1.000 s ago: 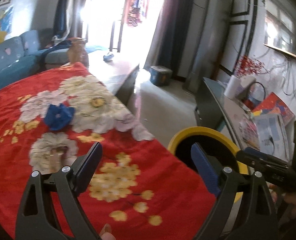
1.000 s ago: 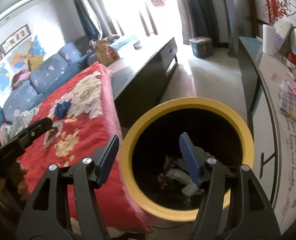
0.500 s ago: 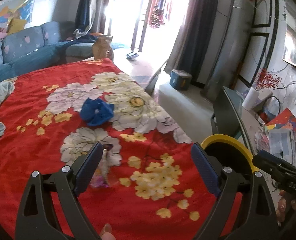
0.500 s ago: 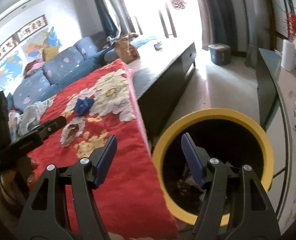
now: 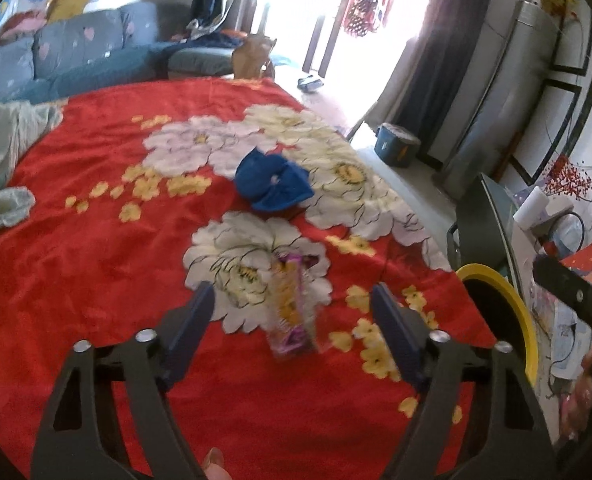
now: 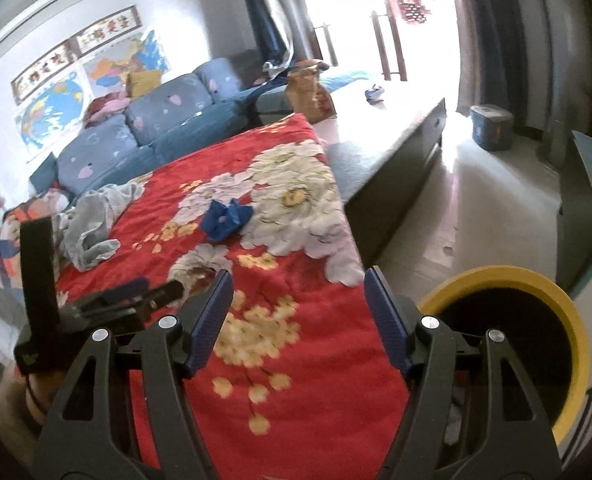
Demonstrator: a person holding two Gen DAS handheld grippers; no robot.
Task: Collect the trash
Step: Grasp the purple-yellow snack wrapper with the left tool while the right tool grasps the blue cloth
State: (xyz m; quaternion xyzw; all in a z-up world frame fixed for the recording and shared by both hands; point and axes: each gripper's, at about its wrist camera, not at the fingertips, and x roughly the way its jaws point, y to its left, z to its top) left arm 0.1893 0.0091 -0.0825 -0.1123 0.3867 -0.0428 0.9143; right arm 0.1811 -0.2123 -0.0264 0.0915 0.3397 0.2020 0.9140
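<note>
A purple and yellow snack wrapper [image 5: 292,306] lies on the red flowered blanket [image 5: 96,272], just ahead of my open, empty left gripper [image 5: 292,312] and between its fingers. A crumpled blue piece [image 5: 274,182] lies farther back; it also shows in the right wrist view [image 6: 226,218]. The yellow-rimmed black bin [image 5: 507,308] stands off the blanket's right edge, and in the right wrist view [image 6: 535,280] it is at the lower right. My right gripper [image 6: 297,304] is open and empty above the blanket's near edge. The left gripper [image 6: 136,296] shows at its left.
Pale cloth [image 5: 0,152] lies at the blanket's left. A blue sofa [image 6: 144,128] stands behind. A dark low table [image 6: 383,160] with a brown paper bag [image 6: 309,92] adjoins the blanket's far end. A cluttered desk [image 5: 555,240] stands right of the bin.
Both grippers have swung left, away from the bin and over the blanket. The wrapper has come into view between the left fingers. Both grippers stay open.
</note>
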